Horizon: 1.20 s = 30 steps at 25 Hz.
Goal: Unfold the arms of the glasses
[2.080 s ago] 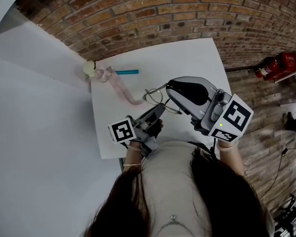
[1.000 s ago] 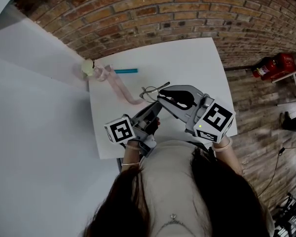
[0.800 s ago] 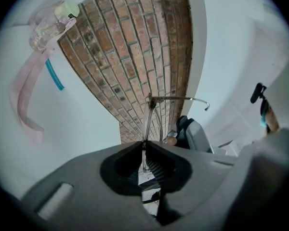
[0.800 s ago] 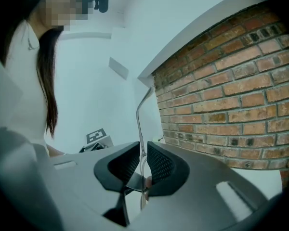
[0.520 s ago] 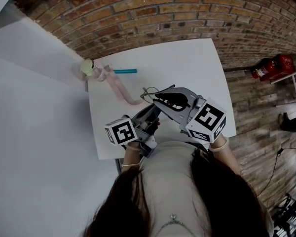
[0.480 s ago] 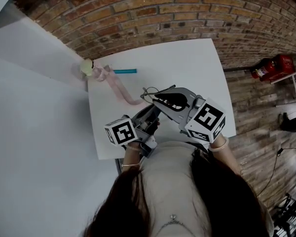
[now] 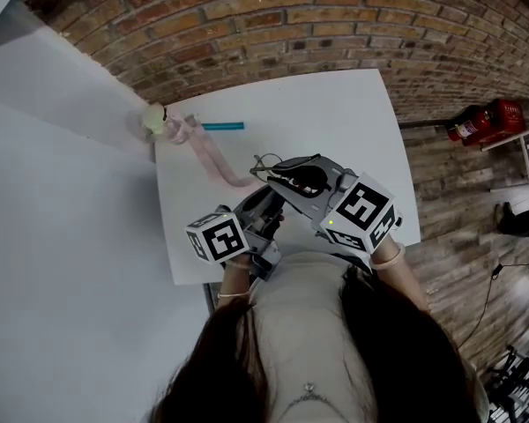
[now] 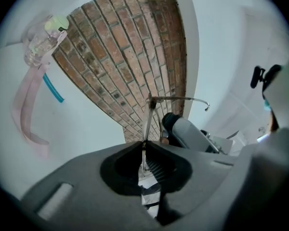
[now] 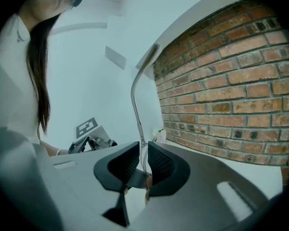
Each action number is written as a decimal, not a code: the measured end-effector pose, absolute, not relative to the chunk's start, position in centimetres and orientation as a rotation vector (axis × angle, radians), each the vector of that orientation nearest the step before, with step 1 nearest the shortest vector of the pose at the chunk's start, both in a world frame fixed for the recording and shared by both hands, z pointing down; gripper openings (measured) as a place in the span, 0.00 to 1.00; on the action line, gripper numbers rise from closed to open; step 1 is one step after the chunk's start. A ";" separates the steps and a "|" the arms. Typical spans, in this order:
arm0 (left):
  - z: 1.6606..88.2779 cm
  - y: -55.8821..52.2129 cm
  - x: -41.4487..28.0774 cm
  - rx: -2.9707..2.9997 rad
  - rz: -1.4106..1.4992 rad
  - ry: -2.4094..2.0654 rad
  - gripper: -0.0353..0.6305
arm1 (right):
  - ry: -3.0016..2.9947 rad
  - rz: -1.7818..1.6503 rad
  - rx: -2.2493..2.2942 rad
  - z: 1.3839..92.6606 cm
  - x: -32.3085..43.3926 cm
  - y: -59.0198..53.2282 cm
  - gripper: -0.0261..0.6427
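Left claw [image 8: 143,153] is clamped on the glasses [image 7: 264,163] frame over the bench [image 7: 335,113]; right claw [image 9: 143,160] pinches one thin arm [image 9: 135,100]. Unfolding looks midway: next, swing that arm gently outward about its hinge.

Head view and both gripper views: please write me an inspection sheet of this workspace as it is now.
surface: white table, standing against a brick wall.
job's things: thin metal glasses, held by both grippers.
clutter: small bottle, pink strap and teal stick, near the table's far left corner.
grippers: left gripper shut on the glasses; right gripper shut on one thin arm of them.
cables: nothing seen on the table.
surroundings: wood floor, red fire extinguisher.
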<state>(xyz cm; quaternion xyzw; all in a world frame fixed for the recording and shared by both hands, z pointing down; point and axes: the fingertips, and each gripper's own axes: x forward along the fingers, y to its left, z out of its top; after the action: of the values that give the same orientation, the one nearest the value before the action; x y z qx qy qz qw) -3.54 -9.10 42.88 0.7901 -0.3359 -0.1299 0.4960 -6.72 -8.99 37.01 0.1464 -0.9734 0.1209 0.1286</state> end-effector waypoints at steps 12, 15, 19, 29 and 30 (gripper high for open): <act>42.8 -9.4 -4.2 1.987 -0.267 -0.918 0.09 | -2.782 0.360 0.436 37.9 -7.3 -9.1 0.12; 42.6 -9.5 -4.3 2.001 -0.259 -0.935 0.09 | -2.770 0.354 0.438 38.1 -7.5 -9.0 0.12; 42.6 -9.5 -4.4 2.007 -0.258 -0.943 0.09 | -2.762 0.338 0.455 38.1 -7.5 -9.1 0.11; 42.6 -9.7 -4.8 1.979 -0.301 -0.940 0.09 | -2.780 0.308 0.494 37.6 -7.3 -9.4 0.08; 42.6 -9.7 -4.9 1.972 -0.309 -0.939 0.09 | -2.786 0.306 0.496 37.4 -7.2 -9.4 0.08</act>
<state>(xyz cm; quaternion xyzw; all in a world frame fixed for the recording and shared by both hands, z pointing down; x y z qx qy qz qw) -4.95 -9.72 42.62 0.7979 -0.3800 -0.1252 0.4509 -7.21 -9.36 37.36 0.1722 -0.9682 0.1064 0.1472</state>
